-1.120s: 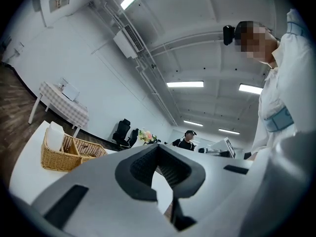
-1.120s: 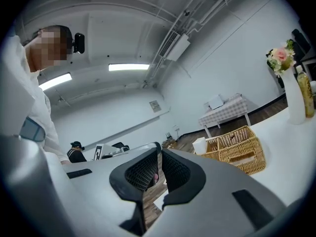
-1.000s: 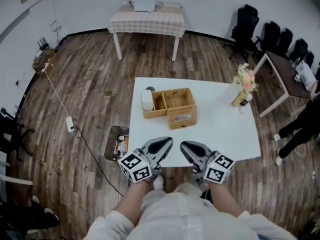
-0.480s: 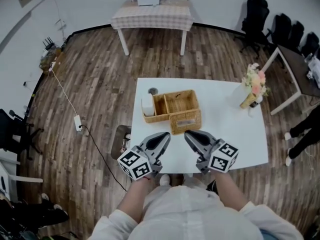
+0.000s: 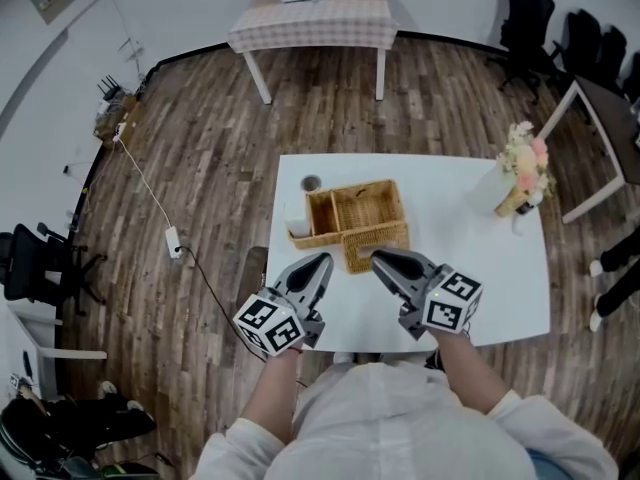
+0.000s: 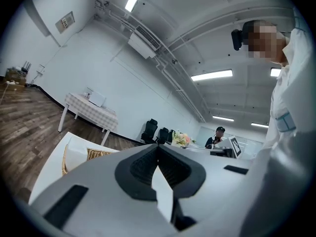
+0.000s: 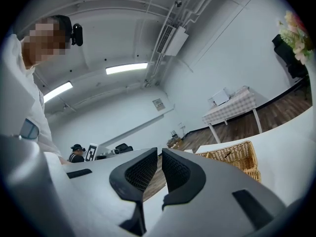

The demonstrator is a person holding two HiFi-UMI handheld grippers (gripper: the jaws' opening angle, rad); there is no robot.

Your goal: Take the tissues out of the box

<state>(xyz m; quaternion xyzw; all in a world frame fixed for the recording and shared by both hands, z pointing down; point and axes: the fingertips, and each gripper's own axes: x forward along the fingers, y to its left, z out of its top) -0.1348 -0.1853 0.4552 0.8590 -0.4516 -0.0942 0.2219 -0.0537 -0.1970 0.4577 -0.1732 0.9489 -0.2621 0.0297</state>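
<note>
A wicker organiser [image 5: 350, 211] stands on the white table [image 5: 470, 258], and its front part is a low wicker tissue box [image 5: 376, 240] with a slot in the side. No tissue shows outside it. My left gripper [image 5: 322, 260] hovers over the near table edge, just left of the box, shut with nothing between its pads. My right gripper [image 5: 378, 256] points at the box's front from close by, its jaws together and empty. The left gripper view looks past shut jaws [image 6: 158, 146] to the organiser [image 6: 94, 153]. In the right gripper view the jaws [image 7: 159, 152] stand before the organiser [image 7: 237, 157].
A white cup [image 5: 297, 226] sits at the organiser's left end, with a small dark round thing [image 5: 311, 183] behind it. A vase of flowers [image 5: 522, 173] stands at the table's right corner. A checked-cloth table [image 5: 315, 23], black chairs [image 5: 530, 8] and a floor cable [image 5: 172, 241] surround it.
Both grippers have moved forward over the table's near edge toward the wicker box. The head view has shifted forward and right with them. Both jaws stay together.
</note>
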